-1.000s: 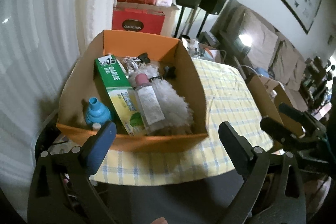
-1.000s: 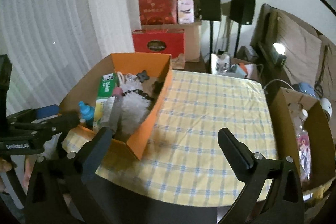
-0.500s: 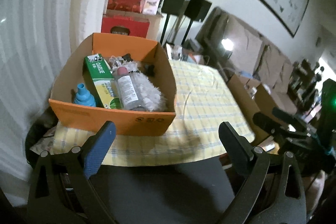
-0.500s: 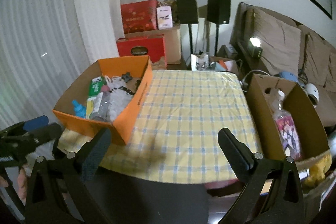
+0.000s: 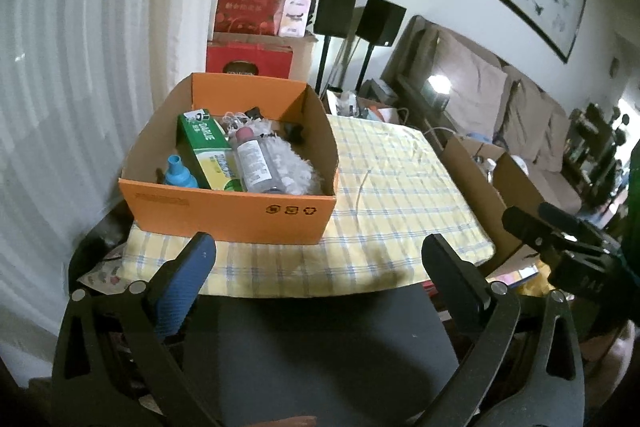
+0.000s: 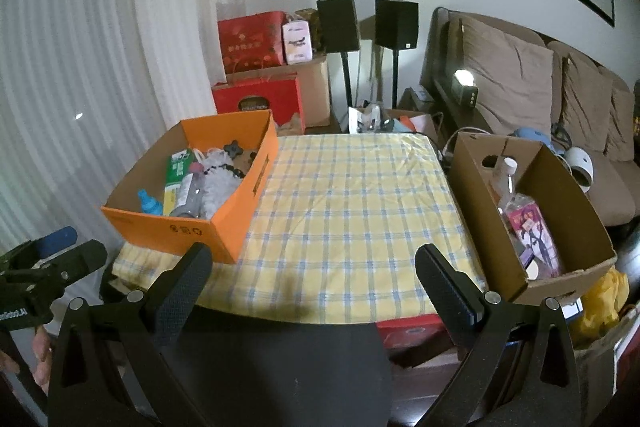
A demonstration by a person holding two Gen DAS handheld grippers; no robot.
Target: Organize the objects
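Orange box (image 5: 228, 215) sits on desk (image 6: 352, 203), items inside | both cameras now farther back from orange box than a second ago | left claw (image 5: 316, 263), right claw (image 6: 316, 271) open, empty | likely sorting done or pausing.

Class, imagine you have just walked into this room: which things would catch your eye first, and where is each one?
The bright orange box on the left of the yellow checked tablecloth stands out first, packed with a green carton, a blue bottle and a fluffy white duster. A plain brown box sits off the table's right edge, holding a clear bottle.
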